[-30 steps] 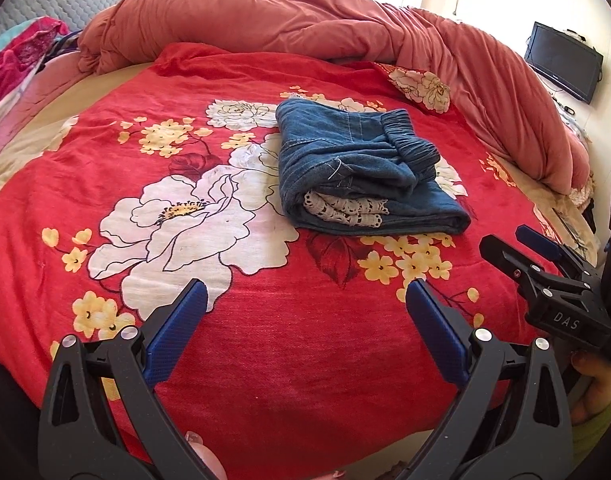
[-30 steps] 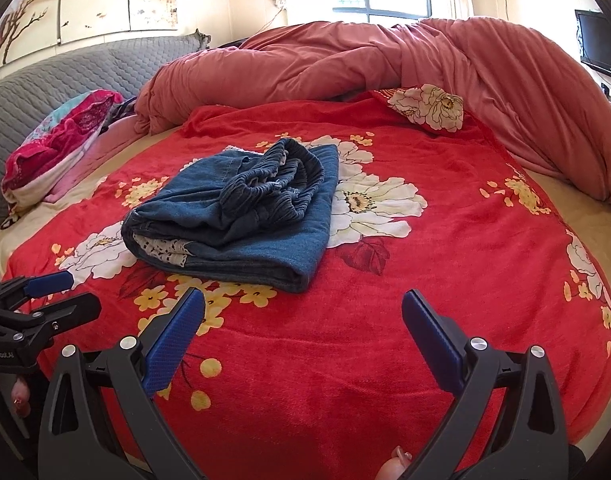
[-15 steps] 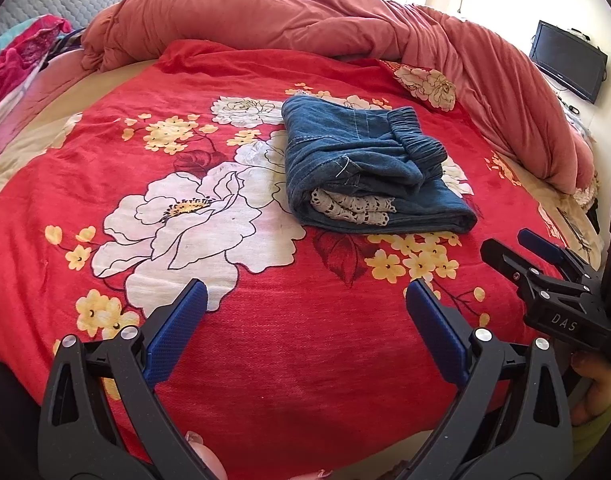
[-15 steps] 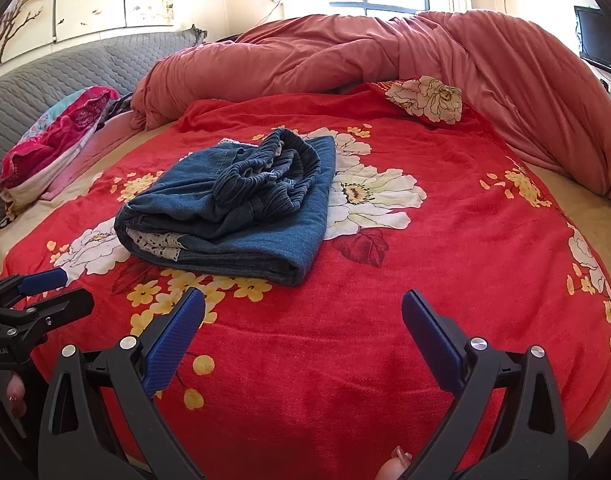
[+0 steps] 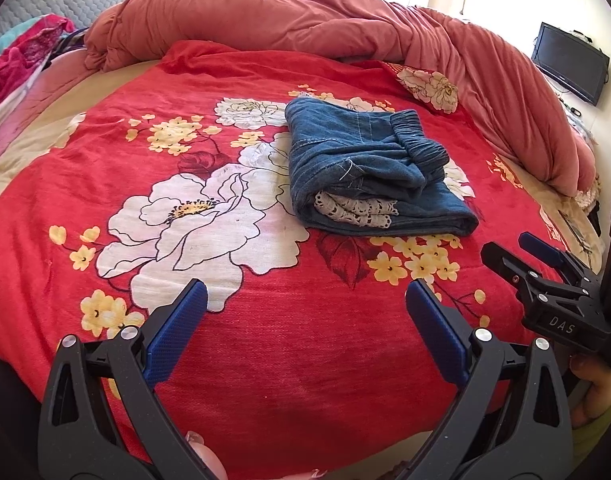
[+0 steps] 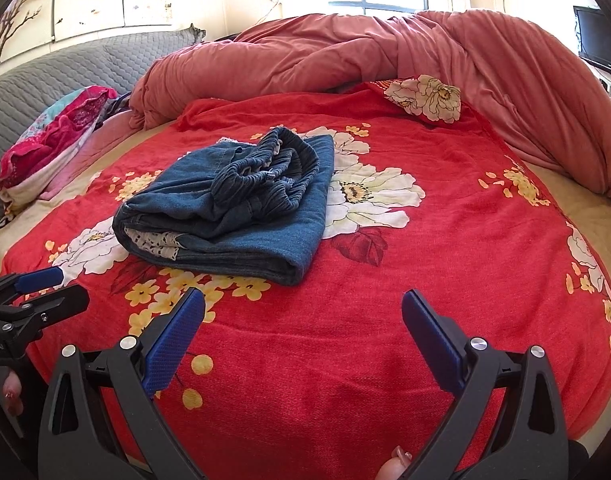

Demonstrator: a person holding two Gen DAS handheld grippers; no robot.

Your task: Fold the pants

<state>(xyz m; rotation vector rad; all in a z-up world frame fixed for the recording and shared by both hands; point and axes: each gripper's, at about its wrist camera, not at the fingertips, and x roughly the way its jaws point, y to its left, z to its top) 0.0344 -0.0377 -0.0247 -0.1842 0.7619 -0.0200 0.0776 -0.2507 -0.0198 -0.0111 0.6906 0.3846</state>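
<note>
The blue denim pants (image 5: pixel 369 172) lie folded in a compact bundle on the red floral blanket (image 5: pixel 265 340), with the elastic waistband on top and white lace trim showing at the near edge. They also show in the right wrist view (image 6: pixel 233 204). My left gripper (image 5: pixel 305 300) is open and empty, held above the blanket in front of the pants. My right gripper (image 6: pixel 303 308) is open and empty, near the bed's front edge. Each gripper shows at the side of the other's view: the right gripper (image 5: pixel 521 252) and the left gripper (image 6: pixel 41 288).
A bunched salmon duvet (image 5: pixel 305 20) runs along the back and right side of the bed. A floral pillow (image 6: pixel 425 96) lies behind the pants. Pink and red bedding (image 6: pixel 53 136) is piled at the left by a grey quilted headboard (image 6: pixel 45 80). A TV (image 5: pixel 569 62) hangs on the right wall.
Both grippers have drifted slightly; the pants sit a little lower and further right in the left view. The pants lie unmoved and both grippers stay open.
</note>
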